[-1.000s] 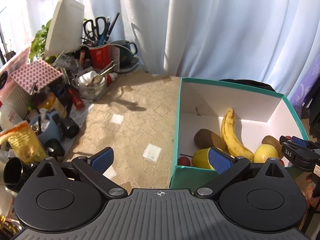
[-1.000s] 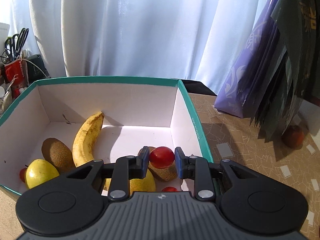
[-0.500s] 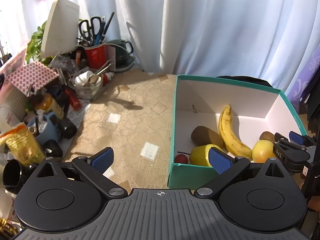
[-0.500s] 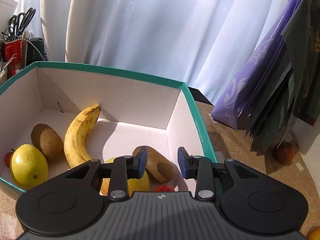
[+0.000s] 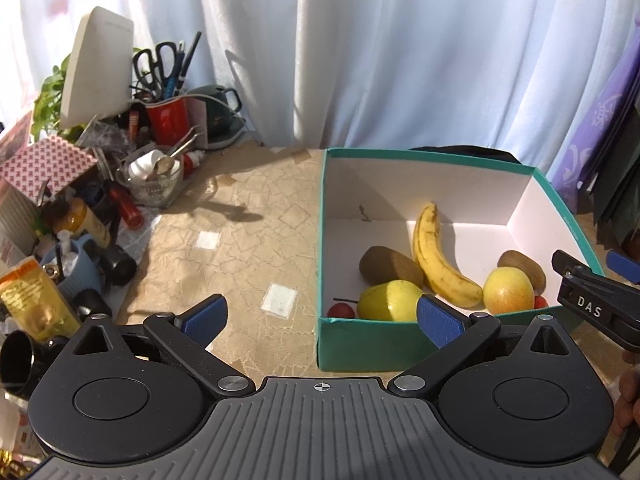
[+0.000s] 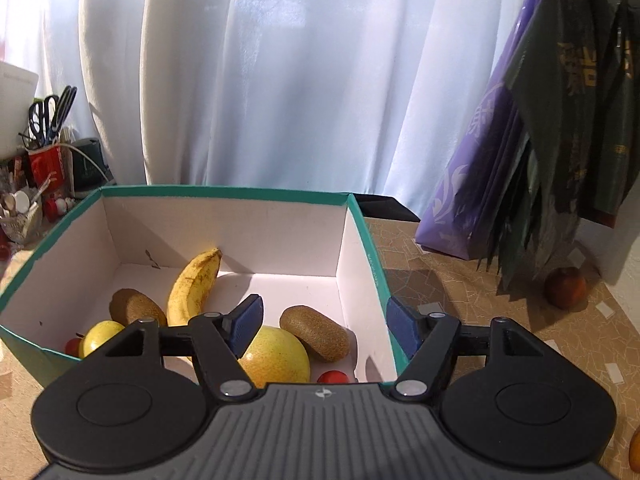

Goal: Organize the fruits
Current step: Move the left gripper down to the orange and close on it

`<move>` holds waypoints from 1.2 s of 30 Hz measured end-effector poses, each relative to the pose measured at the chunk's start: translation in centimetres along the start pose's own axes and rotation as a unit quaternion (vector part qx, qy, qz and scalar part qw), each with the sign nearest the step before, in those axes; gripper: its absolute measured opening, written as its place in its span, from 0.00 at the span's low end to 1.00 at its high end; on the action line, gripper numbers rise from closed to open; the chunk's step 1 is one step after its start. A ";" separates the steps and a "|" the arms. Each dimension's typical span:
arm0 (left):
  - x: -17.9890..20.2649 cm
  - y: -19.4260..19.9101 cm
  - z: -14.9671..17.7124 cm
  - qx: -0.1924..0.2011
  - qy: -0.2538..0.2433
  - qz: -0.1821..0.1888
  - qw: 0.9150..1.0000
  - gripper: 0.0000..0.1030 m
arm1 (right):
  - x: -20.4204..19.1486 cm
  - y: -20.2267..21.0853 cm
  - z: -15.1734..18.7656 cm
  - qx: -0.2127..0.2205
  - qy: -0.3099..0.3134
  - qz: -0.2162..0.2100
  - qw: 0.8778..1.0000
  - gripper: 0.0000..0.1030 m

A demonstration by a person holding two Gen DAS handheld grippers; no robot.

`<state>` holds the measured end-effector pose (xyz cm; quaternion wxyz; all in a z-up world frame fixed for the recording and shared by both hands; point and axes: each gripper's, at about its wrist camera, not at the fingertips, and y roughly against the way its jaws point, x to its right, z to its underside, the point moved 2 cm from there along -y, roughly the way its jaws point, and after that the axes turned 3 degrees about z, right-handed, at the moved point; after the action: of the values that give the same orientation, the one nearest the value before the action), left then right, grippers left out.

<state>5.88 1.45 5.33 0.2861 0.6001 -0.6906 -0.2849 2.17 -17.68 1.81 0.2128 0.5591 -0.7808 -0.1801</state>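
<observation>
A teal box with white inner walls holds a banana, two kiwis, a yellow pear, a yellow-red apple and small red tomatoes. My left gripper is open and empty, before the box's near left corner. My right gripper is open and empty, above the box's near right corner; it also shows at the right edge of the left wrist view. A reddish fruit lies on the table right of the box.
Clutter fills the table's left side: a red cup of scissors and pens, a glass bowl, a dark kettle, bottles and a blue mug. Purple and dark bags hang right. An orange fruit peeks at the right edge.
My right gripper let go of a red tomato into the box, opened wide and drew back and up. My left gripper drew back slightly, still open.
</observation>
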 end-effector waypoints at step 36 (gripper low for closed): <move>9.3 -7.4 8.1 -0.177 -0.100 0.112 0.973 0.78 | 4.8 10.6 7.6 -0.058 -0.090 0.018 0.994 0.85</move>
<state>3.75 -8.25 -5.04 0.3472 0.4277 -0.7170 -0.4270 -11.70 -18.60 1.53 0.1769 0.5135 -0.7947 -0.2711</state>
